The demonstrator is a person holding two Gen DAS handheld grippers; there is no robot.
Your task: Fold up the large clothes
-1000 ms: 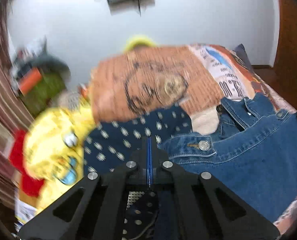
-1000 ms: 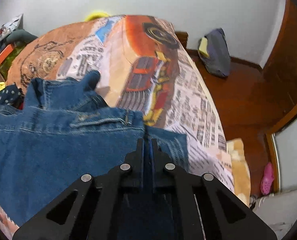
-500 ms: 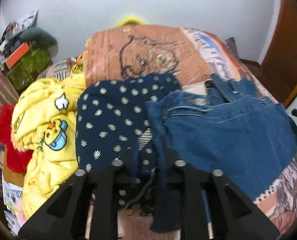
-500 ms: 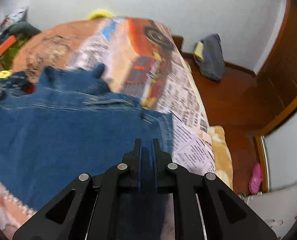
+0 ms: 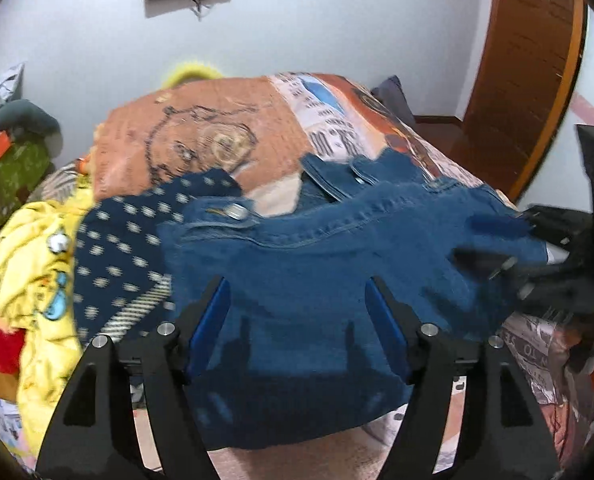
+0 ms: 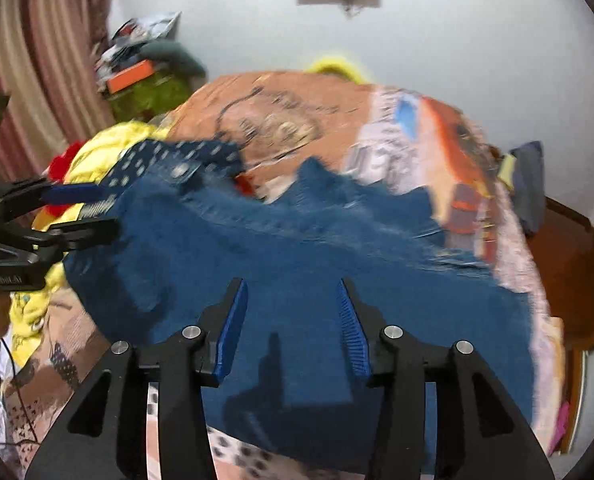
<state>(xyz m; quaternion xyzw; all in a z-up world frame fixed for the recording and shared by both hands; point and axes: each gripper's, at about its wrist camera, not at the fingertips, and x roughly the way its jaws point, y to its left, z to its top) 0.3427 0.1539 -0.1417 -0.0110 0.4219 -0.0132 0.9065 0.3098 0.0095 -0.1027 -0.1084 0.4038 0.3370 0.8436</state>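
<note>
A blue denim garment (image 5: 337,264) lies folded across the near part of the bed, also in the right wrist view as the denim (image 6: 317,264). My left gripper (image 5: 297,300) hangs above its left part, jaws opening, nothing between the blue pads. My right gripper (image 6: 291,304) hovers over the denim's near edge, jaws opening too and empty. The right gripper (image 5: 501,240) shows blurred at the right of the left wrist view. The left gripper (image 6: 81,210) shows at the left edge of the right wrist view.
A navy dotted garment (image 5: 129,248) and a yellow cartoon garment (image 5: 37,280) lie left of the denim. The bedspread (image 5: 201,140) has orange and newsprint patches. A wooden door (image 5: 533,72) stands right; a dark bag (image 6: 529,184) lies on the floor beyond the bed.
Both grippers were shut on the denim a second ago; they have let go, opened and drawn back. The denim now lies flat on the bed.
</note>
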